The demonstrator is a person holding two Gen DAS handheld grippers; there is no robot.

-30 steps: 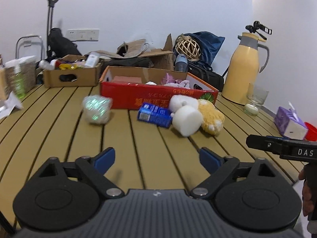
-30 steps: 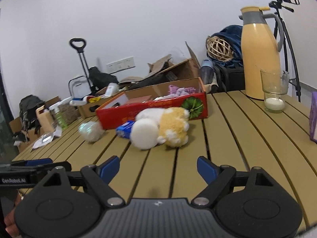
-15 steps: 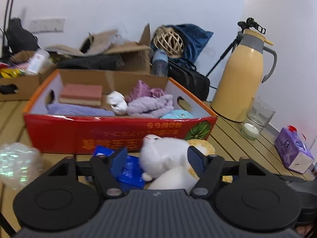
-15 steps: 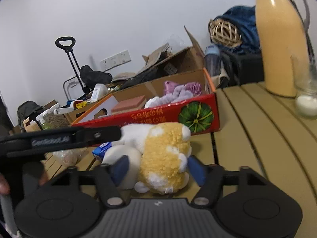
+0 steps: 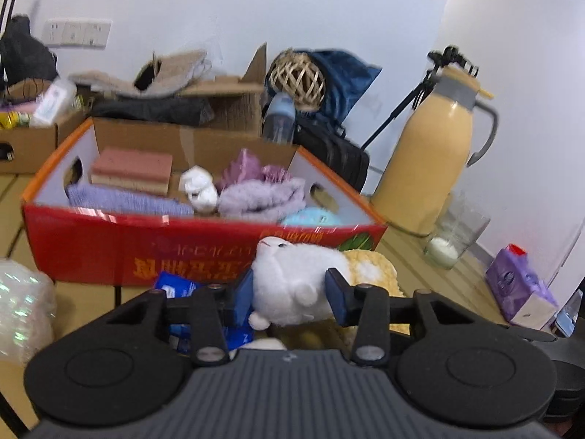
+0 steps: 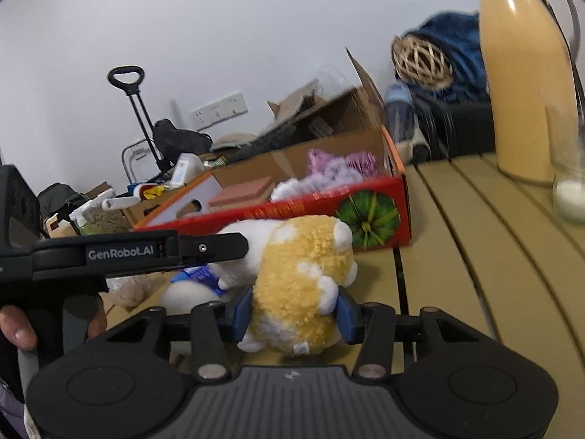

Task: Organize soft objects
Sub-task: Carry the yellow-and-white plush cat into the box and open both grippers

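- Left gripper [image 5: 290,291]: jaws closing, blue pads either side of the white head of the white-and-yellow fluffy plush toy [image 5: 292,278] and touching its fur – clamped on it, by the look.
- Right gripper [image 6: 294,309]: jaws closing too, pads pressed into the curly yellow body of the same plush toy [image 6: 299,274].
- Toy lies on the tan slatted wooden table [image 6: 475,256], just in front of the red cardboard box with the watermelon print [image 5: 146,252], not inside it.
- Left wrist view only: looks down into the box – pink-and-tan sponge block [image 5: 131,170], lilac knitted cloth [image 5: 120,199], small white soft toy [image 5: 199,188], purple fuzzy cloth [image 5: 263,194], pale blue plush [image 5: 310,217]. Also a shimmery translucent wrapped bundle [image 5: 22,314] at far left and a purple tissue pack [image 5: 523,292] at far right.
- Right wrist view only: left gripper seen side-on w/ white lettering on its black arm, a person's hand [image 6: 22,325] round the grip; box's watermelon end panel in full.
- Both views: blue printed packet [image 5: 175,285] beside the toy, partly hidden; tall yellow thermos jug [image 5: 427,168] and clear glass w/ white candle [image 5: 453,234] to the right of the box.
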